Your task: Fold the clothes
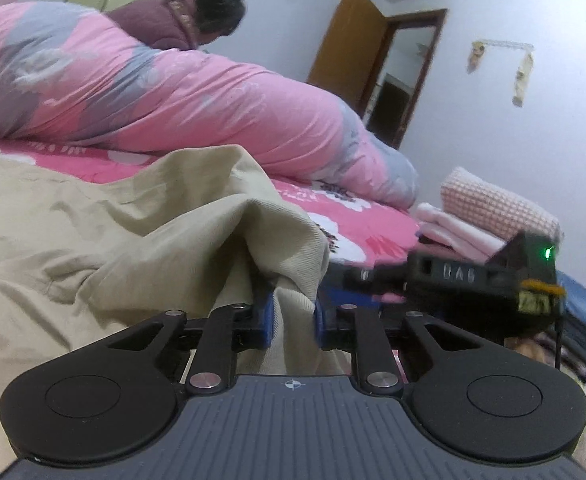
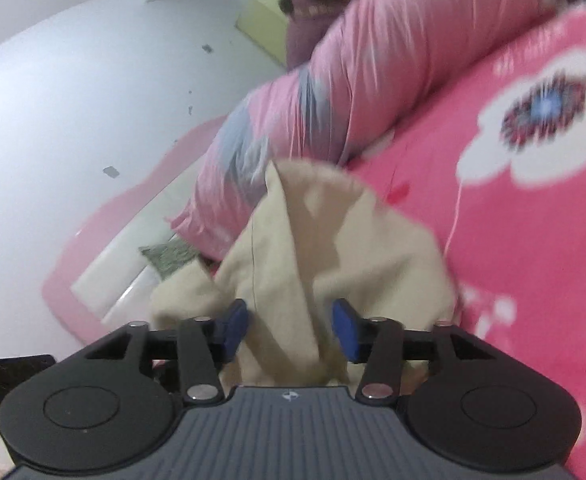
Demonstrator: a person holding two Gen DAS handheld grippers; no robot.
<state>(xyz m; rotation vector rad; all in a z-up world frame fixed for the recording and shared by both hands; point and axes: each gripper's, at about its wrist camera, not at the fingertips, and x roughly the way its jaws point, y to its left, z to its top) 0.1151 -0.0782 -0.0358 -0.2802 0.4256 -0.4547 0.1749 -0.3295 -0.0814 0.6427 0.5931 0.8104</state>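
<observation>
A beige corduroy garment (image 1: pixel 105 240) lies crumpled on the pink floral bed sheet (image 1: pixel 373 224). My left gripper (image 1: pixel 294 316) is shut on a raised fold of it, and the blue pads (image 1: pixel 268 316) press the cloth from both sides. The right gripper's black housing (image 1: pixel 473 276), with a green light, sits just right of that fold. In the right wrist view, another part of the beige garment (image 2: pixel 333 232) hangs bunched between the jaws of my right gripper (image 2: pixel 291 330). Those jaws stand apart, and the blue pads (image 2: pixel 345 334) do not pinch the cloth.
A rolled pink and grey quilt (image 1: pixel 153 92) lies across the bed behind the garment, and a person in a purple jacket (image 1: pixel 165 20) sits beyond it. Folded pink clothes (image 1: pixel 489 216) and blue ones (image 1: pixel 585 320) are stacked at the right. The pink headboard (image 2: pixel 93 240) shows in the right wrist view.
</observation>
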